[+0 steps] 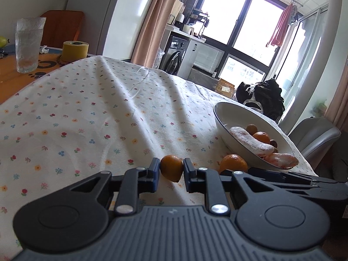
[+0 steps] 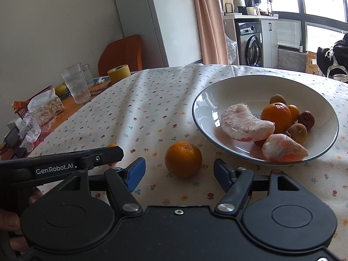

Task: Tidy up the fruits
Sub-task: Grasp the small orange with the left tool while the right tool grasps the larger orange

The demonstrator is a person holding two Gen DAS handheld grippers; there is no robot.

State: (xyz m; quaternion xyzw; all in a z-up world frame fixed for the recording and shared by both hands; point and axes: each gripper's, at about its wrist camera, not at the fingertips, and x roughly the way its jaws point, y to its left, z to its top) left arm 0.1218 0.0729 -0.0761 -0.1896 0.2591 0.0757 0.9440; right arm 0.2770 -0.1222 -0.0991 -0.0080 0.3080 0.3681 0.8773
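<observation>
Most of the fruit already sits in the white bowl [image 2: 264,82], which stands toward the counter's right edge on the flowered cloth [image 2: 152,100]: two peeled pomelo segments [image 2: 245,122], one orange [image 2: 276,115] and several small brown and yellow fruits [image 2: 296,131]. Two pieces are still out on the cloth, both just in front of the bowl.

The left tongs [image 1: 171,169] are clamped on a small orange fruit [image 1: 171,168], both blue pads touching its sides; whether it is lifted clear of the cloth is hard to tell. The right tongs [image 2: 179,173] stand wide apart around a loose mandarin [image 2: 183,159], the pads well off its skin, so it is not yet gripped.

Judging from this, the sorting is near its end: the held fruit needs carrying over the rim, and the mandarin needs grasping and placing likewise.
</observation>
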